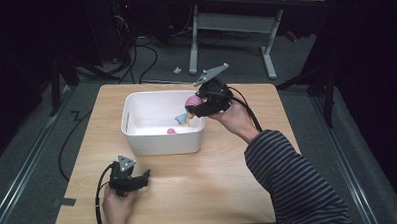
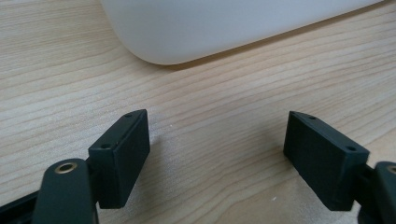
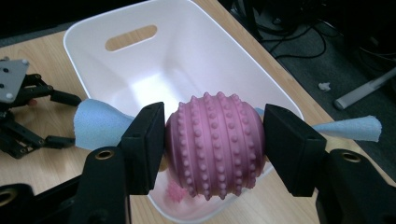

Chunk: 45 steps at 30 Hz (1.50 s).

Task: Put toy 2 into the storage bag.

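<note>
Clamping pink spiky ball (image 3: 215, 144), right gripper (image 3: 215, 149) hovers over white bin (image 1: 137, 144), centre frame; small pink piece (image 1: 171, 131) inside. Left gripper (image 2: 217, 158) open, idle lower left.

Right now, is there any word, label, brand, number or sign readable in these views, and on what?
None: no readable text on the white bin, the pink spiky ball, the blue fabric, the wooden table, or either claw.

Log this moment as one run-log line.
right gripper: shut on pink studded toy, over white bin | left gripper: open, nothing held, low over table | small pink item: in bin
</note>
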### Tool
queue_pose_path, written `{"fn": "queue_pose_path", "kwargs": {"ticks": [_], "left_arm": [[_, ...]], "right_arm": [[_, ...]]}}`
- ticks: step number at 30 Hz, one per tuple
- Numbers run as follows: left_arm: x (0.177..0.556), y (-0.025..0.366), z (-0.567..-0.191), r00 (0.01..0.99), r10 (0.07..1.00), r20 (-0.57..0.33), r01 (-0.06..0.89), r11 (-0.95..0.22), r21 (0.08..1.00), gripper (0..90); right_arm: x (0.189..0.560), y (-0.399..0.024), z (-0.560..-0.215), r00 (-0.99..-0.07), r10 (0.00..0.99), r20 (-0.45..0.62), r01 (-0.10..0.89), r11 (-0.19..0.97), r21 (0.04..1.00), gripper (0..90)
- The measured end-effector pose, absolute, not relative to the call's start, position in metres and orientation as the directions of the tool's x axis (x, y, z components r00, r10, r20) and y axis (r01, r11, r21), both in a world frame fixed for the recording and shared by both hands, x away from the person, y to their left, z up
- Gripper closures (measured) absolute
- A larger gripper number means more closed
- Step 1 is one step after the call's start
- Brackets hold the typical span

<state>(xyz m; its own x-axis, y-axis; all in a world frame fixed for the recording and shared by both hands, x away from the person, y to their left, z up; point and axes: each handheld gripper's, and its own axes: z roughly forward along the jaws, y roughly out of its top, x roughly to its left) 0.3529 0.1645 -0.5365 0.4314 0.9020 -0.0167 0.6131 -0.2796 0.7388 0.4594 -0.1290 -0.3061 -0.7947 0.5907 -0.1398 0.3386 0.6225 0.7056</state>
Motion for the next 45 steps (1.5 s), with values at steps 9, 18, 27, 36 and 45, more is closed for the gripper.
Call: {"fn": "queue_pose_path", "kwargs": {"ticks": [9, 18, 27, 36, 45], "left_arm": [[0.353, 0.165, -0.536, 0.431, 0.902, -0.018, 0.614, -0.279, 0.739, 22.8], [0.353, 0.164, -0.537, 0.431, 0.902, -0.015, 0.613, -0.281, 0.739, 22.5], [0.353, 0.165, -0.537, 0.431, 0.902, -0.017, 0.616, -0.28, 0.737, 21.9], [0.353, 0.165, -0.537, 0.429, 0.903, -0.018, 0.616, -0.278, 0.737, 21.6], [0.353, 0.165, -0.536, 0.432, 0.902, -0.02, 0.617, -0.279, 0.736, 21.2]], "right_arm": [[0.474, -0.106, -0.319, -0.814, 0.569, -0.112, 0.361, 0.649, 0.67, 40.9], [0.48, -0.091, -0.335, -0.815, 0.574, -0.075, 0.405, 0.658, 0.635, 40.7], [0.478, -0.079, -0.346, -0.829, 0.558, -0.045, 0.417, 0.669, 0.615, 40.4], [0.477, -0.075, -0.353, -0.845, 0.535, -0.001, 0.425, 0.673, 0.606, 33.0], [0.471, -0.103, -0.337, -0.817, 0.576, -0.012, 0.423, 0.615, 0.665, 29.9]]}}
